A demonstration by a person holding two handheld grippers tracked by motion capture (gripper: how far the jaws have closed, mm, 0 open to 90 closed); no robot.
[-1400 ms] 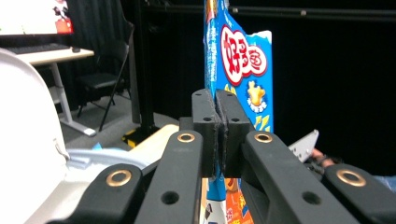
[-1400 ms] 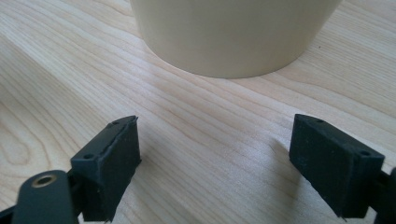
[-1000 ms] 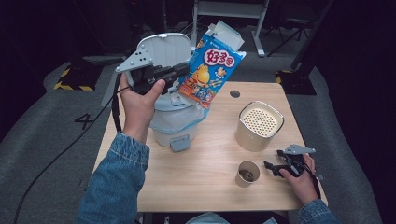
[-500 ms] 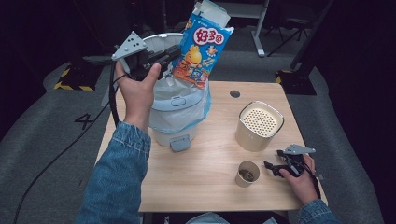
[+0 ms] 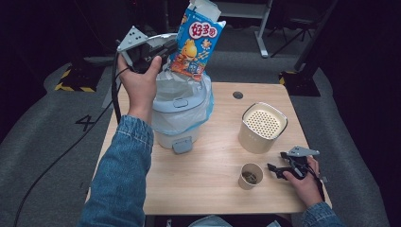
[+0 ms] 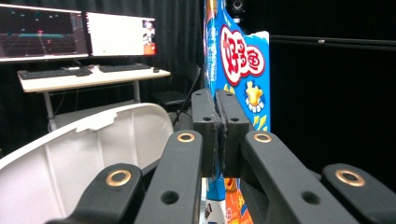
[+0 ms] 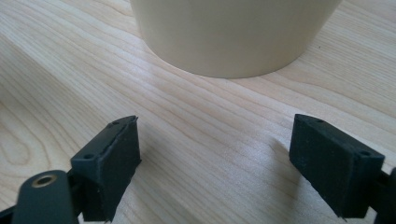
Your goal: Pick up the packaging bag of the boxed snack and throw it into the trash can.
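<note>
Snack bag (image 5: 196,40): blue, glossy, with a red-and-white oval logo of bold characters near the top, a yellow cartoon figure beneath, and an orange band lower down; the top is torn open and shows a pale inner lining. It is held upright, slightly tilted, in the air above the lined bin (image 5: 182,106) at the far left of the surface (image 5: 213,189). The left claw (image 5: 163,49) is closed tight on the bag's edge; in the left gripper view the two pads (image 6: 205,121) meet on the bag (image 6: 243,65) with no gap visible. The bin's white lid (image 6: 84,154) stands open below and left of that claw. The right claw (image 5: 276,170) rests low at the near right of the surface, jaws wide apart and holding nothing, just beside a small paper cup (image 5: 249,176). A cream canister (image 5: 263,126) with a perforated top stands behind them. Obstructions: the bag's lower end is cut off in the left gripper view, and in the high view it runs into the bin's liner. The bin's interior cannot be seen. The cup's contents are dark and too small to identify. In the right gripper view the cup (image 7: 233,32) is cut off by the upper frame edge.
</note>
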